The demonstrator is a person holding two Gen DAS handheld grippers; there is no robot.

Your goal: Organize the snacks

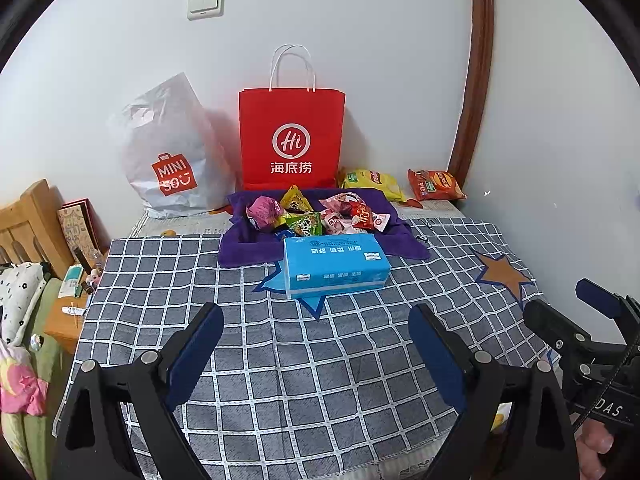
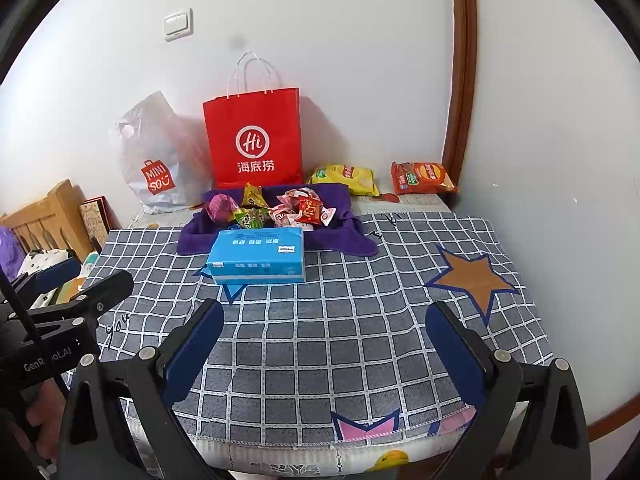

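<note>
In the left wrist view, the left gripper (image 1: 316,344) is seen with its two blue fingers (image 1: 196,356) spread wide apart, and nothing is held or touched by them; only the checked cloth (image 1: 280,360) is seen between them. The small snacks (image 1: 316,216) are piled on a purple towel (image 1: 404,240), well ahead of the gripper, with a blue tissue pack (image 1: 336,266) lying in between. Behind the towel, a red paper bag (image 1: 292,136) is stood upright against the wall, and a white plastic bag (image 1: 168,156) is leaned beside it. A yellow chip bag (image 1: 374,184) and a red chip bag (image 1: 436,184) are laid flat near the corner. In the right wrist view, the right gripper (image 2: 324,348) is also seen wide open and empty above the cloth. The same snack pile (image 2: 280,208) is found far ahead of it, a little to the left, past the tissue pack (image 2: 258,254).
</note>
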